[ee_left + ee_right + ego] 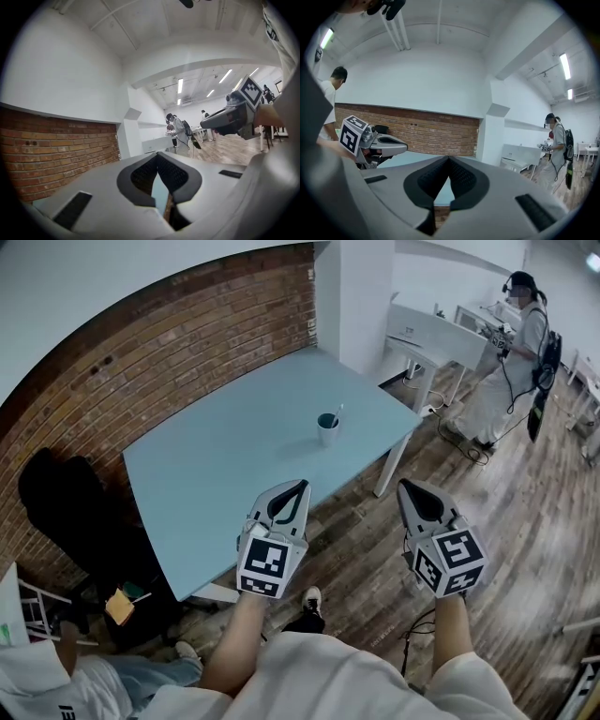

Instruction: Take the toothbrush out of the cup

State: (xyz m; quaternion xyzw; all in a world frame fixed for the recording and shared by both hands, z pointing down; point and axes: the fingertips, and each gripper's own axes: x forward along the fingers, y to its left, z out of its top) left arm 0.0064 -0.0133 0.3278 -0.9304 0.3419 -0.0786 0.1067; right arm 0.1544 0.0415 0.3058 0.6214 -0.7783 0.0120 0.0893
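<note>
A white cup [327, 428] with a dark inside stands on the light blue table [216, 474], toward its right side. A pale toothbrush [337, 413] leans out of it to the right. My left gripper [302, 485] hovers over the table's near edge, short of the cup, its jaws shut with nothing in them. My right gripper [404, 486] hangs off the table's right side above the wooden floor, also shut and empty. In the left gripper view the jaw tips of the left gripper [157, 154] meet; in the right gripper view those of the right gripper [449, 159] meet too. The cup shows in neither gripper view.
A brick wall [141, 343] runs behind the table. A person [511, 343] stands at a white desk [436, 334] at the back right. A black bag [66, 512] sits on the floor at left, beside another seated person [94, 681]. Cables [469, 446] lie on the floor.
</note>
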